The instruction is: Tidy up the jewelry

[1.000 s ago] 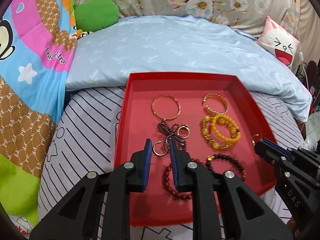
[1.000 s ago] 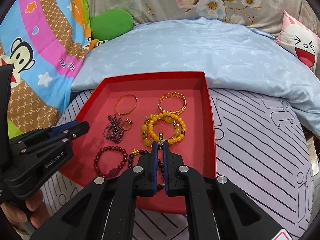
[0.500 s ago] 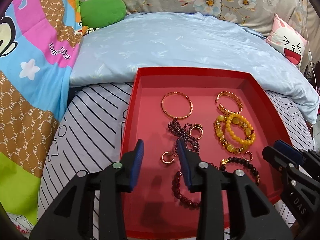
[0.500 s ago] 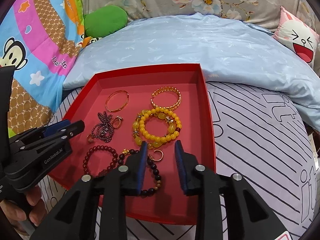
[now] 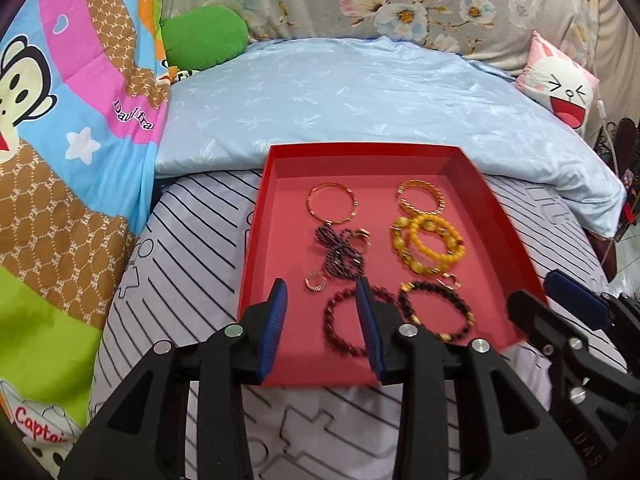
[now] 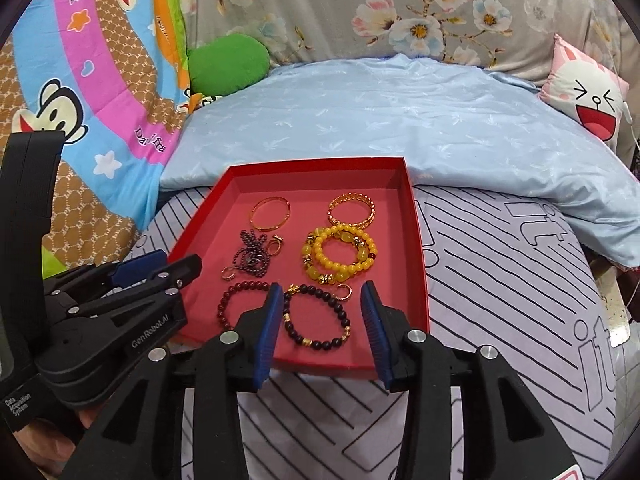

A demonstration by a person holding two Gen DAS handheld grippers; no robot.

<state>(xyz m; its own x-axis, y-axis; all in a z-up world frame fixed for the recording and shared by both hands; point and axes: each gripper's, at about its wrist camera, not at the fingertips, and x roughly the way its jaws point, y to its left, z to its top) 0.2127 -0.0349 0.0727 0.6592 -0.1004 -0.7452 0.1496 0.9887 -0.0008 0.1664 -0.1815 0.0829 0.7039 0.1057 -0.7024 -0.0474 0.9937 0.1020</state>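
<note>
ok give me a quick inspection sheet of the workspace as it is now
surface: striped bedsheet under red tray
job's things: in tray, gold bangle, gold cuff, yellow bead bracelets, dark bead bracelet, red bead bracelet, dark bead strand, small gold rings
clutter: nothing seen
grippers: left tongs open, empty; right tongs open, empty
cables: nothing seen
surroundings: blue quilt, green cushion, cartoon pillow
</note>
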